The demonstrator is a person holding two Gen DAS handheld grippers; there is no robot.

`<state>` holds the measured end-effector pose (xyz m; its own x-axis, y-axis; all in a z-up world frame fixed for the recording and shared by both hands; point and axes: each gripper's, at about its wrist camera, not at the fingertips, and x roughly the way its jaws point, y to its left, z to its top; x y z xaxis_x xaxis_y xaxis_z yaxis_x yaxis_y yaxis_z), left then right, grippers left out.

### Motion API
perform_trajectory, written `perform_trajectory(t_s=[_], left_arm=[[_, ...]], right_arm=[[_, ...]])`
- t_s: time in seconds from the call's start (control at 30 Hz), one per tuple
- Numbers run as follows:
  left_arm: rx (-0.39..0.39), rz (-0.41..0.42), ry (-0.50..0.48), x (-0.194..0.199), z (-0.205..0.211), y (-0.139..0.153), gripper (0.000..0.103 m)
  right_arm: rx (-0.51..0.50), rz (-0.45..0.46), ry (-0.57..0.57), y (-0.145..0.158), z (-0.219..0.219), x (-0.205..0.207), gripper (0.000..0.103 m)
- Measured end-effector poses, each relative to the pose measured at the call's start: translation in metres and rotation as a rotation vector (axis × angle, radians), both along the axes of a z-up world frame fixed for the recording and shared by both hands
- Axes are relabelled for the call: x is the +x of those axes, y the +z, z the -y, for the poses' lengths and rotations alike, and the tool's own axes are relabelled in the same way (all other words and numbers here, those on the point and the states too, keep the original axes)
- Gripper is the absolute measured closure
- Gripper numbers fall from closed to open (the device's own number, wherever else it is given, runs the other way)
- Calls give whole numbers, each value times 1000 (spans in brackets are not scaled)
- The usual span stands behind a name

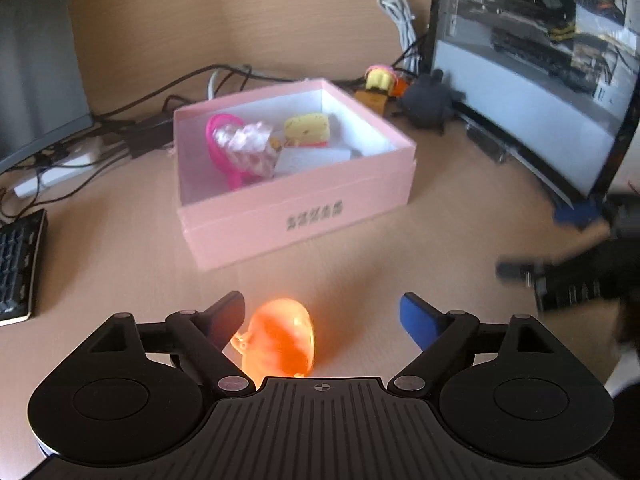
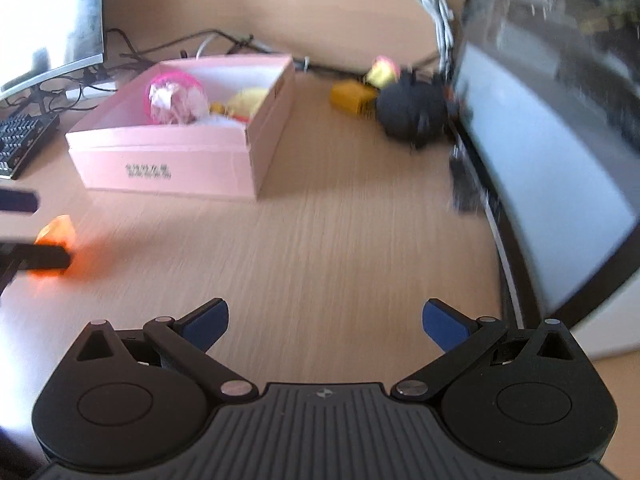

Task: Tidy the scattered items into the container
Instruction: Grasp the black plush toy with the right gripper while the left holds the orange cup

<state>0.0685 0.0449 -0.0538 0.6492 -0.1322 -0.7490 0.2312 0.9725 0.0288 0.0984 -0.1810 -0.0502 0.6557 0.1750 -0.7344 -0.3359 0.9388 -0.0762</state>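
The left hand-held gripper [image 1: 322, 314] is spread wide with an orange toy [image 1: 280, 340] between its fingers, against the left one. A pink box [image 1: 296, 200] sits ahead. The right hand-held gripper [image 2: 325, 322] is spread, empty, over bare surface [image 2: 340, 240].

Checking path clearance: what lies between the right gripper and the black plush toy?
Only bare wooden desk between the right gripper and the black plush toy, per the right wrist view.

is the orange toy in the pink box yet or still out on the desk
Still out. The orange toy lies on the desk between the open left gripper's fingers, in front of the pink box.
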Motion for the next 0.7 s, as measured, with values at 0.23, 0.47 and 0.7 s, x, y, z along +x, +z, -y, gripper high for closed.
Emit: perform_trajectory(t_s=[0.23,0.47,0.7], left_arm=[[-7,-37,110,16,-9,-8,7],[-35,-47,165,24,-15,-2,6],[-70,-85,240,29,-27,-7,5]], right_arm=[[-83,294,-30,23,-31,51,34],[-139,335,-227,19,-40,174,28],[-229,269,-270,-19,-40,227,16]])
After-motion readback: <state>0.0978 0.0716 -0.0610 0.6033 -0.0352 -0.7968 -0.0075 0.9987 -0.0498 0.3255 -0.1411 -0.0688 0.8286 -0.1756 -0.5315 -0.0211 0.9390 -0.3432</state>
